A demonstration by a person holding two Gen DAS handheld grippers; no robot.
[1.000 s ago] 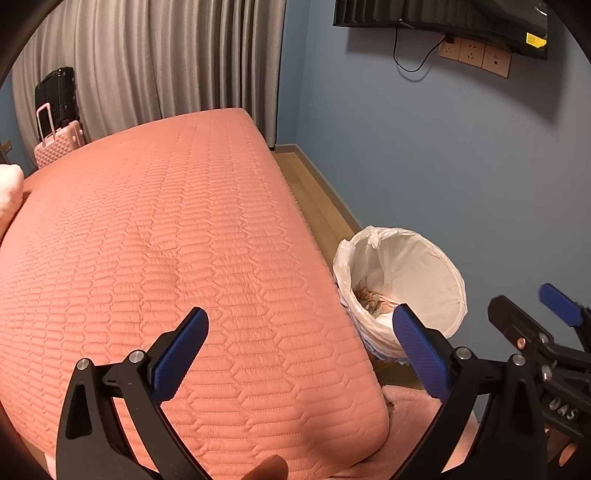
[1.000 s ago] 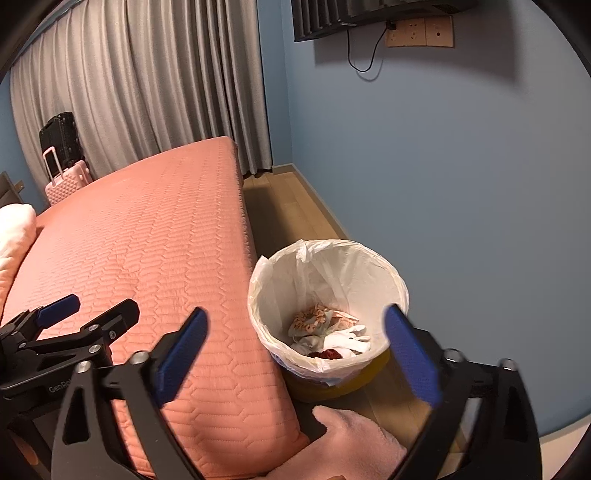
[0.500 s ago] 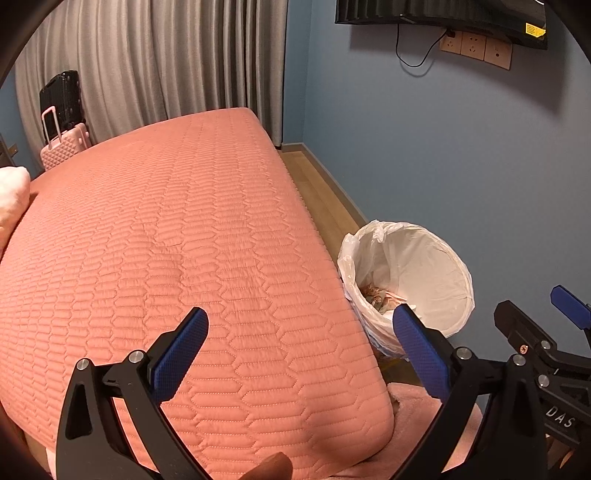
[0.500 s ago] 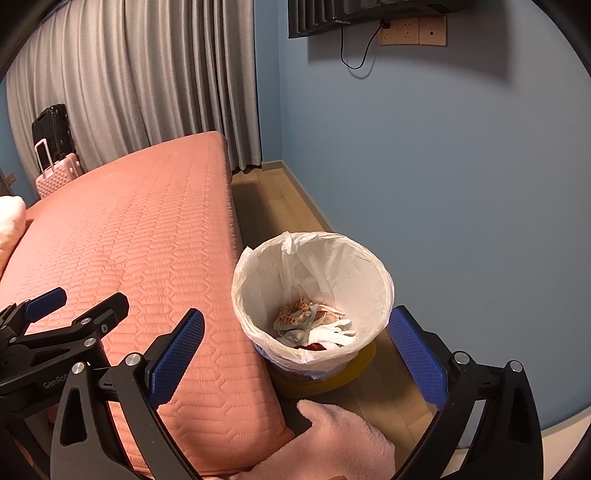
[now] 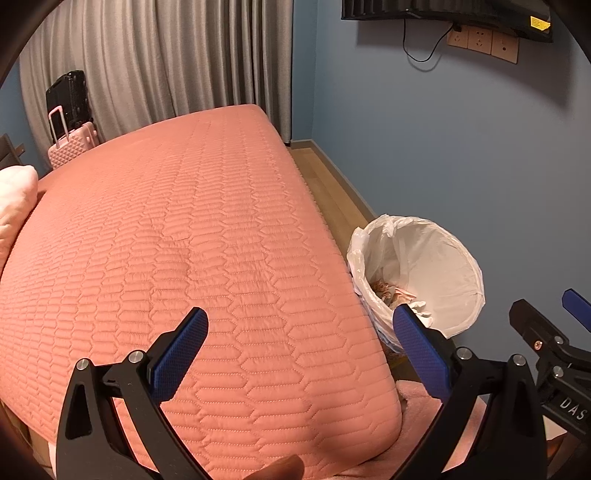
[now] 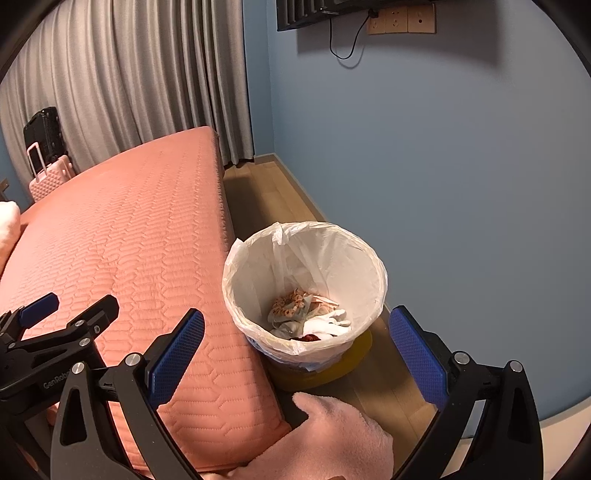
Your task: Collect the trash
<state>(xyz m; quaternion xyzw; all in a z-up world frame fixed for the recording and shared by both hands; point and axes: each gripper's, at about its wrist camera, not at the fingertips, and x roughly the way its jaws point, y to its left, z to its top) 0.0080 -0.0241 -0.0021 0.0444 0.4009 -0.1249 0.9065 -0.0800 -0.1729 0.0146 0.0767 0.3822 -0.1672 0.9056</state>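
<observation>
1 bin (image 6: 236, 280), 2 suitcases (image 5: 75, 147)

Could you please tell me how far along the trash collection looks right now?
Crumpled trash already lies in the white-lined bin. Nothing is in hand: the left gripper and right gripper are open and empty. No loose trash shows on the coral quilted bed.

The room had blue walls (image 6: 461, 147). Long grey curtains (image 5: 166, 66) hung at the far end and were closed. A big bed (image 5: 184, 240) with a pink-orange quilted cover filled most of the room. A pale pillow (image 5: 14, 199) lay at its left edge. Beside the bed ran a strip of light wooden floor (image 6: 266, 195). Two suitcases stood by the curtains, a pink one (image 5: 72, 147) and a black one (image 5: 68, 98) behind it. High on the wall were a dark screen (image 5: 443, 9) and some sockets (image 5: 480, 40) with a black cable (image 5: 417, 48) hanging down.
</observation>
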